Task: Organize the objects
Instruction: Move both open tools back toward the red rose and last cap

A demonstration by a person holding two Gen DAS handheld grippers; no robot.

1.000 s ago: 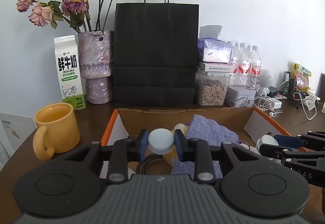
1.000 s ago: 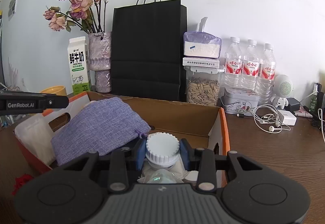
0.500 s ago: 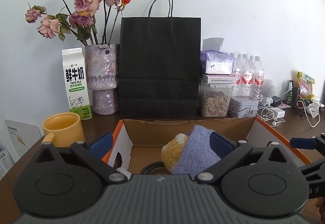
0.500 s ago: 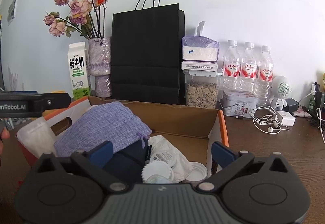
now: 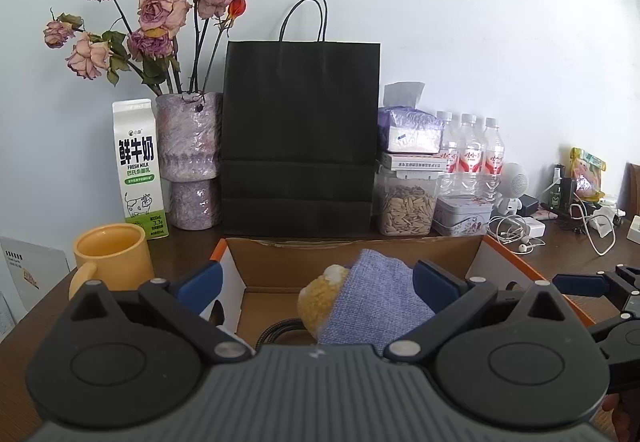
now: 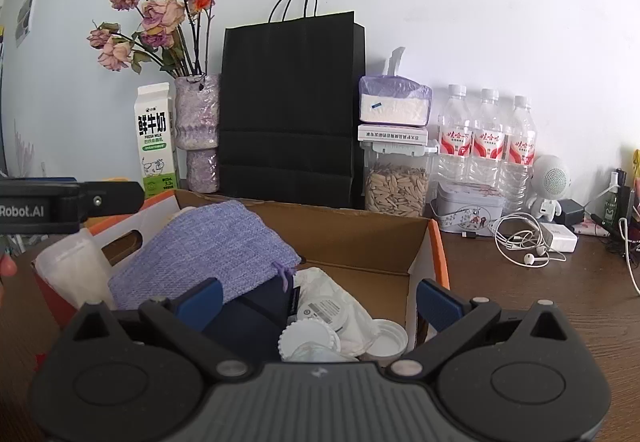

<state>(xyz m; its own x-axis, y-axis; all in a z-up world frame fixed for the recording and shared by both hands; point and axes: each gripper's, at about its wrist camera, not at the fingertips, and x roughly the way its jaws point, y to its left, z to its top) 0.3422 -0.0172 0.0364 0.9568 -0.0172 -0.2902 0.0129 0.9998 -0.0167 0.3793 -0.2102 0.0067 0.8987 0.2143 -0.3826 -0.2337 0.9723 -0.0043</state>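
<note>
A: How are the jaws of the left gripper (image 5: 316, 284) set?

B: They are spread wide, having just been opening, and nothing is pressed between them. Behind the gap, a purple woven pouch (image 5: 376, 302) and a yellow fuzzy thing (image 5: 320, 296) are seen inside the cardboard box (image 5: 352, 254).

A: And the right gripper (image 6: 318, 300)?

B: Its jaws are likewise spread wide after just opening, and nothing is gripped. Between and below them, a white ribbed cap (image 6: 306, 338) on a clear bottle is seen in the box (image 6: 360, 230), with a loose white lid (image 6: 386, 340) just beside it and a crumpled white wrapper (image 6: 332, 302) behind.

A: Where is the pouch placed in that view?

B: The pouch (image 6: 208, 246) is laid tilted across the left part of the box, over a dark blue item (image 6: 248, 318). A clear plastic bag (image 6: 72, 266) is tucked at the left end.

A: What is found on the surface (image 6: 540, 306) around the box?

B: A yellow mug (image 5: 112, 254) is stood to the left of it. Behind it, a milk carton (image 5: 138, 167), a vase of dried roses (image 5: 190, 157) and a black paper bag (image 5: 300, 137) are lined against the wall. Three water bottles (image 6: 486, 145) and a jar of seeds (image 6: 394, 185) are kept further right, with white earphones (image 6: 524, 242) near them.
</note>
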